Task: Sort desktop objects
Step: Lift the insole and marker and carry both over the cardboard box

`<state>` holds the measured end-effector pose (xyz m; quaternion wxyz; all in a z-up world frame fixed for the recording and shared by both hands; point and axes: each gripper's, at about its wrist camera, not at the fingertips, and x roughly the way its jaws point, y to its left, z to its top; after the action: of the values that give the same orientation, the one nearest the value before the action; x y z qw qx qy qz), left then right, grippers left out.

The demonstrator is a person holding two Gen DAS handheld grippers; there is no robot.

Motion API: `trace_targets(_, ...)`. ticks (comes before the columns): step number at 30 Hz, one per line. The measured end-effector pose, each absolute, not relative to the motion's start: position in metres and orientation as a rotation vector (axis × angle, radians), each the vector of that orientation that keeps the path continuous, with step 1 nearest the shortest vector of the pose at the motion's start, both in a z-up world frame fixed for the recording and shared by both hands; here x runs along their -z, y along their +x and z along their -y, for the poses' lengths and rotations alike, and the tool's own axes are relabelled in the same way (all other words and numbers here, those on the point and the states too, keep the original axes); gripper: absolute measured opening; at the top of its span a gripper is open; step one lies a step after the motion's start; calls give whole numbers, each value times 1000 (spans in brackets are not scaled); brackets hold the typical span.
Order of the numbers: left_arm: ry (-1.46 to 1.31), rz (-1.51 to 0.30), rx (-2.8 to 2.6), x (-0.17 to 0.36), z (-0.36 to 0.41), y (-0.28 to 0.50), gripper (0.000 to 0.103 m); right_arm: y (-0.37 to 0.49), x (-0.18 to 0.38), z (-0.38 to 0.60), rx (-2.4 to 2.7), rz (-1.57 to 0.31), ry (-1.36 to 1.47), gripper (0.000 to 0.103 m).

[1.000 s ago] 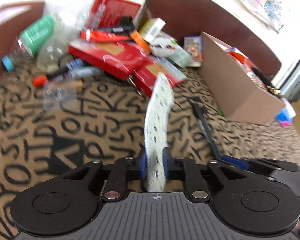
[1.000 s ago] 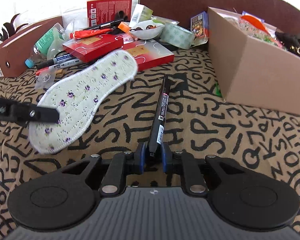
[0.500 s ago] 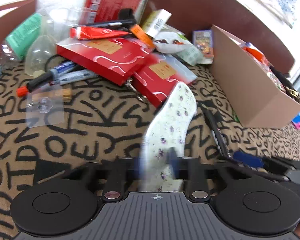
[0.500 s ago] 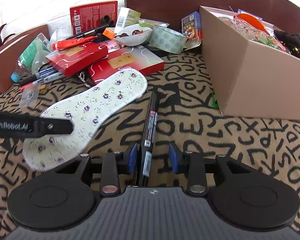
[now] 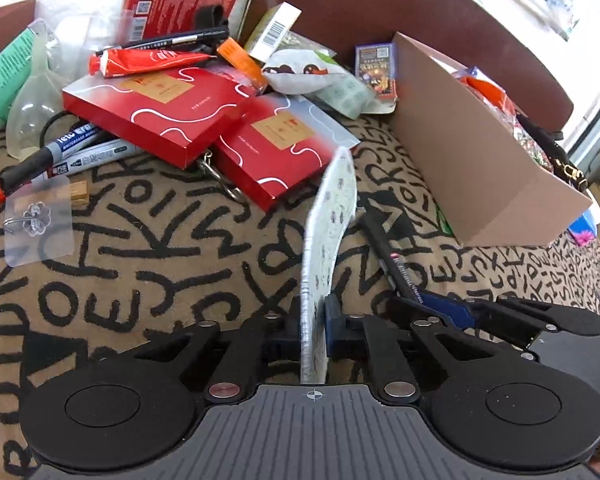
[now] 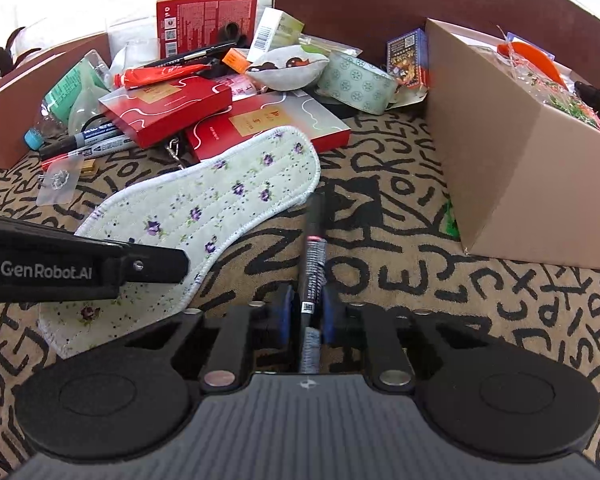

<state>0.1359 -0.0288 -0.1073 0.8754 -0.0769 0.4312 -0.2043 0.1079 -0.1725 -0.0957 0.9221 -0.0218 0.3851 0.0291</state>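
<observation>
- Two hand-held tongs work side by side over a patterned cloth. The left gripper [image 5: 313,316] is closing on a flowered insole [image 6: 204,216], pads pressing its heel; the insole stands on edge in the left view and stretches toward centre frame.
- The right gripper [image 6: 305,312] is closing around a black marker [image 6: 314,248], which lies between its pads and points up the frame.
- The insole's toe sits just beside the marker's tip in the right view, and the left tong's arm crosses the lower left of that frame.
- Risk: the insole is soft and held only by its heel, so I judge it could droop or twist and drag across the marker.
- Risk: the marker is held near one end; a loose pinch could let it swing or slip out.
- Risk: both tongs are close together and could knock each other when lifting.
- A cardboard box [image 6: 520,160] fills the right of both frames, its near wall close to the marker.
- Clutter crowds the upper centre: red boxes [image 5: 168,108], pens, a tape roll [image 6: 356,82].
- Open cloth [image 5: 140,264] lies lower left in the left view.
</observation>
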Motion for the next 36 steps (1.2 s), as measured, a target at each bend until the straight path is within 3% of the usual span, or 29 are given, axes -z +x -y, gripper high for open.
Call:
trace_targets(2, -150, -894, 421, 107, 32, 135, 32, 108, 96, 172, -60, -793, -48, 17)
trace_targets(3, -147, -900, 419, 108, 33, 136, 31, 109, 96, 172, -59, -792, -49, 17)
trace_targets(5, -153, -917, 429, 111, 34, 137, 0, 109, 97, 172, -58, -788, -46, 17)
trace_targets(15, -168, -849, 471, 82, 41, 112, 0, 83, 81, 186, -104, -761, 66, 16)
trace_targets(23, -221, -726, 544, 23, 66, 109, 0, 64, 23, 208, -92, -597, 80, 16)
trace_targets(30, -290, -655, 678, -31, 119, 136, 0, 69, -30, 261, 18, -445, 82, 16)
trace_targets(36, -375, -676, 693, -42, 176, 186, 0, 97, -41, 319, 152, -410, 104, 16)
